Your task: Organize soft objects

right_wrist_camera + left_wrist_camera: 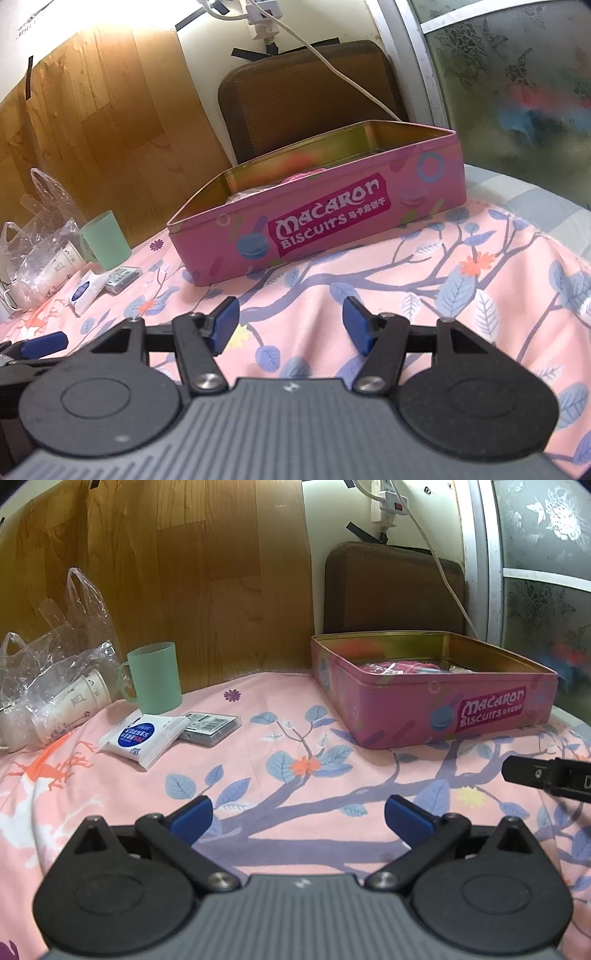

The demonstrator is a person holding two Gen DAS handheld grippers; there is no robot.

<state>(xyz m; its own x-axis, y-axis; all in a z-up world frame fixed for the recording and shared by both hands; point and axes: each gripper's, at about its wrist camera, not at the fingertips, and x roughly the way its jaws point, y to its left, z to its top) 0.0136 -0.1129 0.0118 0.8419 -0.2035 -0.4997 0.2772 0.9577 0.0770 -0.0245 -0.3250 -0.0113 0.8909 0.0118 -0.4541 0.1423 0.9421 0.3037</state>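
Both hand-held grippers, left (298, 818) and right (291, 324), are hovering open w/ nothing between jaws over the bedspread (258, 775), pink soft items (391, 667) already lying in the tin (436, 716), while the wipes pack (142, 740) is waiting near the left edge.

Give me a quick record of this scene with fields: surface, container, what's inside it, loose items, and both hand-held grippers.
surface: floral pink cloth
container: pink biscuit tin, lid off
inside tin: something pink, partly hidden
loose items: white tissue pack, small clear case, green cup, plastic bag with paper cups
left hand-held gripper: open, nothing between fingers
right hand-held gripper: open, nothing between fingers
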